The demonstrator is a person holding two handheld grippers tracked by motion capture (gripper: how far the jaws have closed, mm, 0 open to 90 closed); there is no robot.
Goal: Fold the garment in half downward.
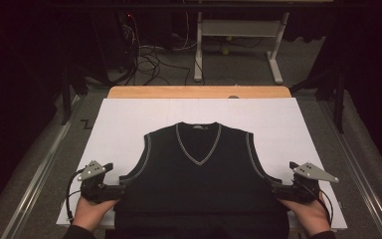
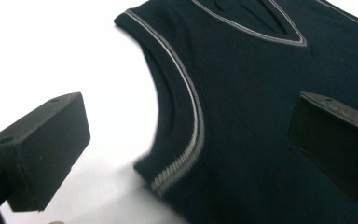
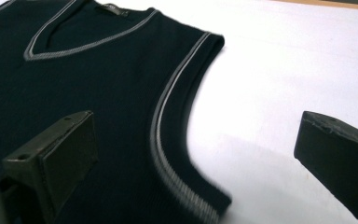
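Observation:
A black sleeveless V-neck vest with grey trim lies flat, neck away from me, on a white board. My left gripper sits at the vest's left edge, just below the armhole, held by a hand. In the left gripper view the vest and its armhole trim lie under the gap of my left gripper, whose jaws stand wide apart and grip nothing. My right gripper mirrors it at the vest's right edge. In the right gripper view my right gripper is open over the armhole edge of the vest.
The white board rests on a wooden tabletop whose far edge shows. Beyond it stand a white desk frame and loose cables on the floor. Metal rails run along both sides. Bare white board flanks the vest.

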